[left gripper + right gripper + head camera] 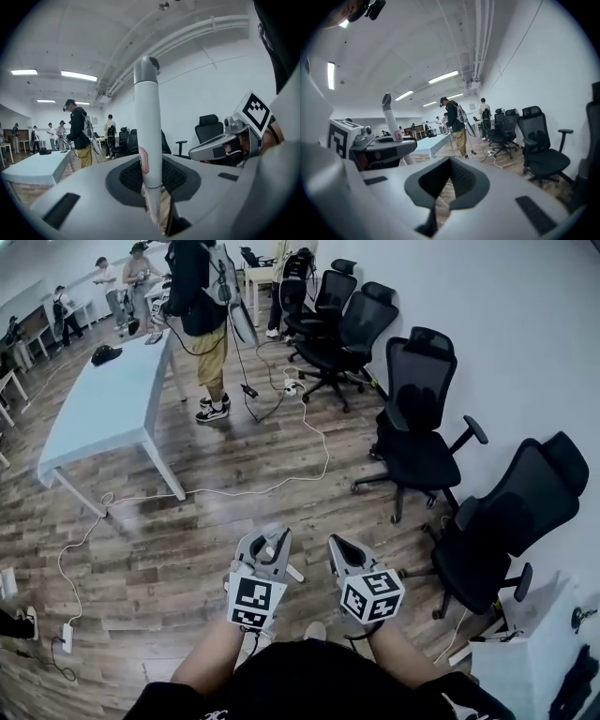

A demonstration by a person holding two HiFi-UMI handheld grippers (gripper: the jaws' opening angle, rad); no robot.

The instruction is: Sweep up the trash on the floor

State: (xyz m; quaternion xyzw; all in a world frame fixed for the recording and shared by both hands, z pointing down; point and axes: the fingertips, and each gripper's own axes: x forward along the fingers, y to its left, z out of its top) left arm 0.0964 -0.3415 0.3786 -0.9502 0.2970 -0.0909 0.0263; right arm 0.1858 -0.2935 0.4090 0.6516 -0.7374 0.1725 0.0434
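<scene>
White round-capped tubular handle stands upright, clamped between the left gripper's jaws, well apart from the pale blue table. Its lower end is hidden behind the gripper body. The right gripper jaws meet on nothing.
</scene>
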